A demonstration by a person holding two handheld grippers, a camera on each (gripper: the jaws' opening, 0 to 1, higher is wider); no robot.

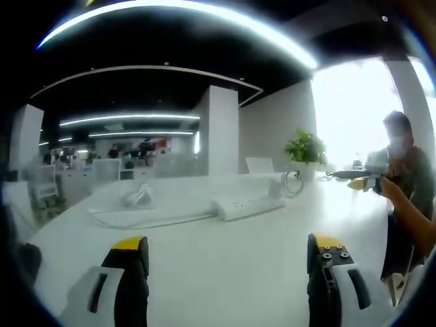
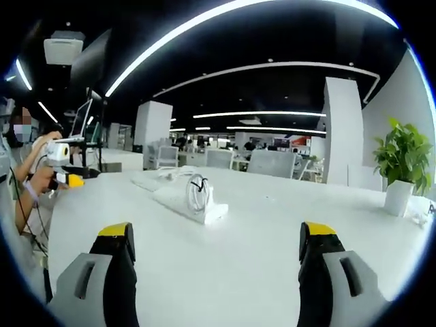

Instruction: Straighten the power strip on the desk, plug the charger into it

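Left gripper view: power strip untouched, both grippers empty

Left gripper view shows the left gripper [image 1: 228, 262] low over the white desk [image 1: 225, 286], its jaws spread wide apart with nothing between them. Well beyond the tips lies the white power strip [image 1: 249, 206], flat on the desk, its long axis running slantwise across the view, the right end lying farther off. Its cable [image 1: 294, 182] loops away from that far right end toward the potted plant [image 1: 305, 148]. Left of the strip, a small white bundle that may be the charger [image 1: 138, 196] rests on a pale mat.

Right gripper view has the right gripper [image 2: 214, 262] likewise held with jaws apart and empty. Ahead of it, a white block wrapped in coiled cord [image 2: 197, 194] lies on the desk; whether this is the charger or the strip's end I cannot tell. A second person [image 2: 30, 177] sits at the far left.

By my judgement the first step, straightening the strip, has not yet begun. The next move calls for carrying one gripper forward to the strip and closing on one end, then swinging it square with the desk edge.
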